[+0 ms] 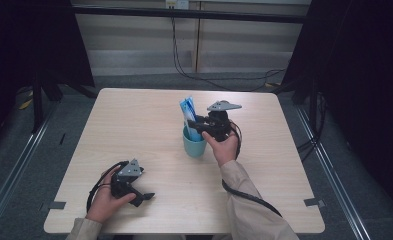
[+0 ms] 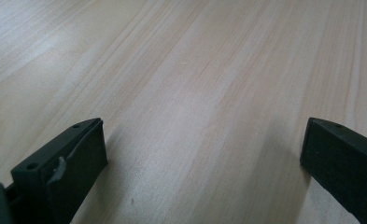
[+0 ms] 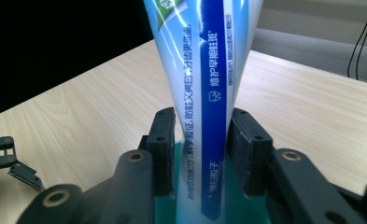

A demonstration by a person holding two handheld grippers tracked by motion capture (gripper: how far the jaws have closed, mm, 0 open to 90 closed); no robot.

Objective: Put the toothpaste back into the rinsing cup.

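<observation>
A blue and white toothpaste tube (image 1: pixel 188 112) stands upright in a teal cup (image 1: pixel 194 146) near the table's middle. My right gripper (image 1: pixel 195 123) reaches the tube from the right, held level just above the cup's rim. In the right gripper view the tube (image 3: pixel 204 70) rises between the two black jaws of that gripper (image 3: pixel 202 135), whose pads lie against its sides with no gap showing; the cup (image 3: pixel 246 205) sits below. My left gripper (image 1: pixel 145 196) rests low near the front left, open, with its jaws (image 2: pixel 204 149) wide apart over bare wood.
The pale wooden table (image 1: pixel 134 125) stands on a grey floor, with dark curtains on both sides. Cables hang by the back wall (image 1: pixel 184 70). My left gripper (image 3: pixel 3 158) shows small at the left edge of the right gripper view.
</observation>
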